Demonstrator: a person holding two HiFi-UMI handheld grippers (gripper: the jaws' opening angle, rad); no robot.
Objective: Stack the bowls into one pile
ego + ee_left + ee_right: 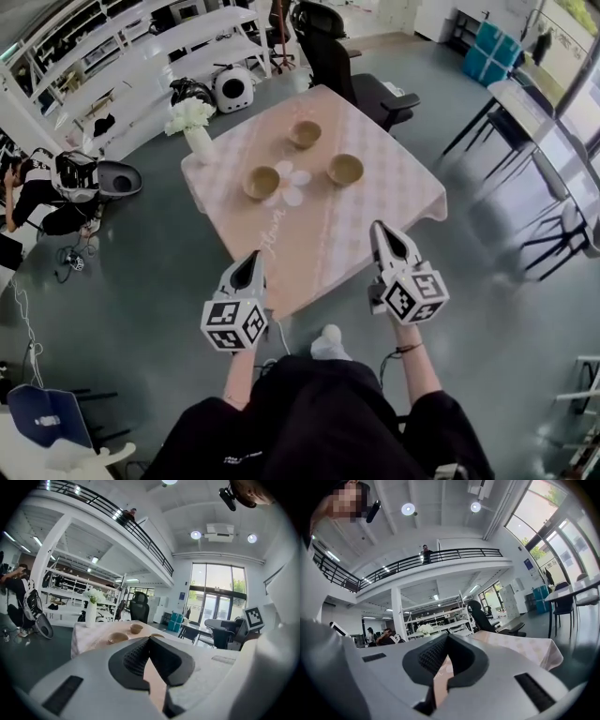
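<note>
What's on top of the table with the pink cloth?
Three tan round bowls, standing apart, and a white vase of white flowers at one corner. The pink checked cloth hides the tabletop itself.

Through the head view I see my left tool (254, 257) and right tool (380, 227) as pale grey shells that taper to a wedge. Behind each sits a white cube, the left cube (232, 323) and the right cube (415, 292), printed with black square markers. From the tools' own cameras I see ribbed black pads (136, 658) set in a rounded black surround, with dark rectangular slots (533, 691) sunk into the grey shell beside them. Behind the tools the person wears black clothing (309, 412) with small white print low on one leg, and a white shoe (328, 343). A thin dark band (409, 349) circles the wrist behind the right tool.
</note>
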